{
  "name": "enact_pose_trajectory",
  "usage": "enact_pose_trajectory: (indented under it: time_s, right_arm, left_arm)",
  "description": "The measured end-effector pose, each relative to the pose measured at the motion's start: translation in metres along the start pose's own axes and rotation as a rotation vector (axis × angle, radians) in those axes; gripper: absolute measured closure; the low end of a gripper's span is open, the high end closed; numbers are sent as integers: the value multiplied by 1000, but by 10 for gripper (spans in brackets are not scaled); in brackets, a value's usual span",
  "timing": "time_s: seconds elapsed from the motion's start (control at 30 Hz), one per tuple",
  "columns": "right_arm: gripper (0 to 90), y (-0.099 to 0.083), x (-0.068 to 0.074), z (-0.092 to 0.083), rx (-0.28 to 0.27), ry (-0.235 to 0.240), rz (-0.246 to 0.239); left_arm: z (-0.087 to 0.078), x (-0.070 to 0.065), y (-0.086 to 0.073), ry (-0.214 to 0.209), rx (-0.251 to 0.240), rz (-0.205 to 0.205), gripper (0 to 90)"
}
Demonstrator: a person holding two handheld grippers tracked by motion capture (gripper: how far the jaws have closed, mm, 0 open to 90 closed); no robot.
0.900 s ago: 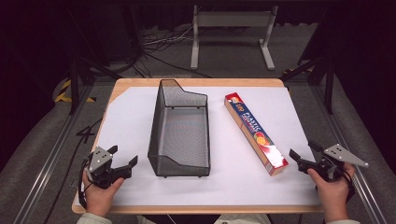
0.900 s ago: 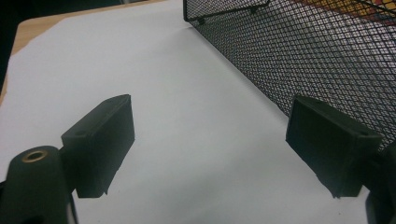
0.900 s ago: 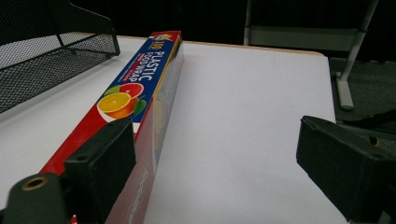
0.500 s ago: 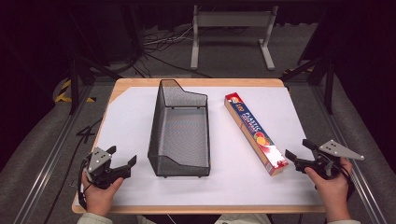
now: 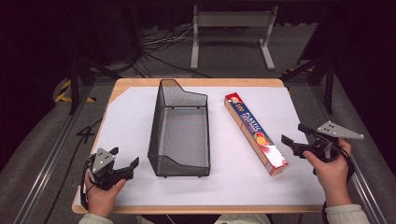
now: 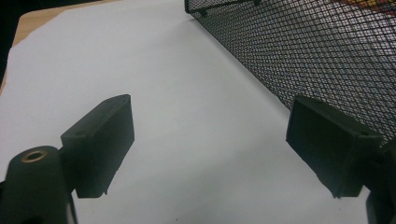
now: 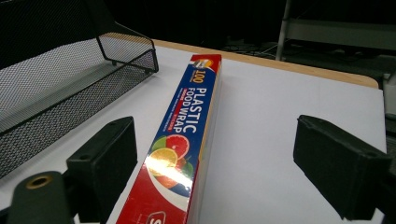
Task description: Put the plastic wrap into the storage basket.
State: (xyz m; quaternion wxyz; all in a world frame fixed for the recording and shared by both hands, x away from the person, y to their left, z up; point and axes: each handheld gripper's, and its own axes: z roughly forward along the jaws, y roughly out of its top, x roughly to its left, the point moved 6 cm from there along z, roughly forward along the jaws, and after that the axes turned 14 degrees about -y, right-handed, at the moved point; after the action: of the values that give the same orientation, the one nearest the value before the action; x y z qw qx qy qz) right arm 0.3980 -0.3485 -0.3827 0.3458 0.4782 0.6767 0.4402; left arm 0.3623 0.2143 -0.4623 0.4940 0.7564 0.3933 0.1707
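A long red and blue box of plastic food wrap (image 5: 254, 133) lies right of a black wire-mesh basket (image 5: 180, 135) on the white-covered table (image 5: 140, 105). My right gripper (image 5: 293, 133) is open just right of the box's near end. In the right gripper view the box (image 7: 187, 140) runs up between my open jaws (image 7: 217, 140), close to the left pad, with nothing pressing on it. My left gripper (image 5: 125, 156) is open at the front left, a little left of the basket's near corner. In the left gripper view its jaws (image 6: 210, 140) stand over bare white surface beside the basket's mesh wall (image 6: 317, 51).
The table's wooden edge (image 5: 196, 209) runs along the front. Behind the table a grey metal stand (image 5: 231, 28) and cables lie on the dark floor. Metal rails (image 5: 51, 158) flank the table on both sides.
My right gripper has moved a little away from the person and nearer the near end of the box. The left gripper has stayed in place.
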Motion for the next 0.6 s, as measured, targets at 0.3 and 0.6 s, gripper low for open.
enact_pose_trajectory:
  time_s: [0.3, 0.6]
  right_arm:
    - [111, 17, 1, 5, 16, 14, 0]
    - [150, 27, 19, 19, 163, 56, -55]
  left_arm:
    - [1, -1, -1, 3, 7, -2, 159]
    - [2, -1, -1, 4, 10, 3, 159]
